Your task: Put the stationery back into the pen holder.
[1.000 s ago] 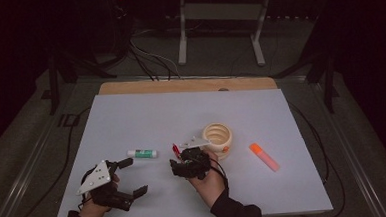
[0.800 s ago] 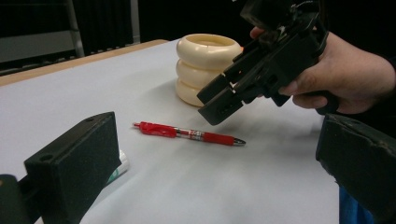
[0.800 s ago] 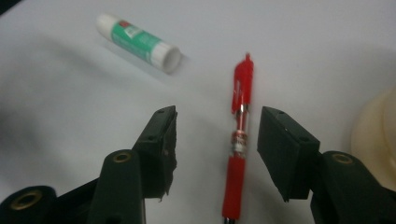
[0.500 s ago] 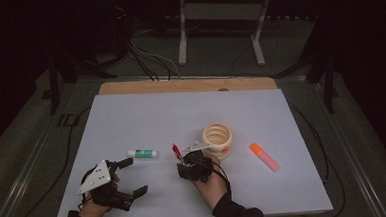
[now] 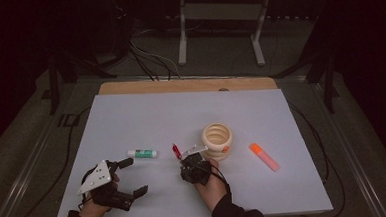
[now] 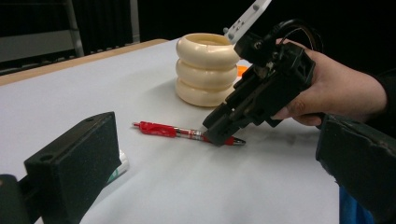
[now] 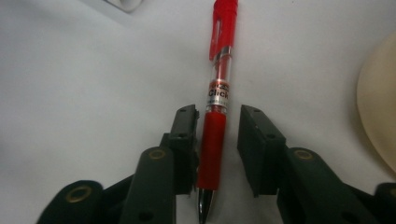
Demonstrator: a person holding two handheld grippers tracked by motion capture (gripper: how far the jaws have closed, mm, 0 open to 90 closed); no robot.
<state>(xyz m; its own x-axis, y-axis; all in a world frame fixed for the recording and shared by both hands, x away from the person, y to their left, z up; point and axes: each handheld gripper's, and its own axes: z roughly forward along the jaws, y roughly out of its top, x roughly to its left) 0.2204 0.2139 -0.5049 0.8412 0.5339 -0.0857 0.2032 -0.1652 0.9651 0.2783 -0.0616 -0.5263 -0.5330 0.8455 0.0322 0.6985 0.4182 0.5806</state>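
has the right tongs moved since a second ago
Yes. In the high view the right tongs have crept toward the ribbed cream holder and the red pen. Their jaws have just been closing around the pen; a gap still shows on one side.

A pale grey rectangular worktop [image 5: 131,116] carries a red click pen [image 5: 175,150], a cream ribbed ring-stack holder [image 5: 216,140], an orange highlighter [image 5: 264,156] and a green-labelled white glue stick [image 5: 142,153].

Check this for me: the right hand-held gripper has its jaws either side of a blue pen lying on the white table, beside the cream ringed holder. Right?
Nearly. The pen is red, not blue, as the right gripper view shows. The rest holds: the right hand-held gripper straddles it on the white table, beside the cream ringed holder.
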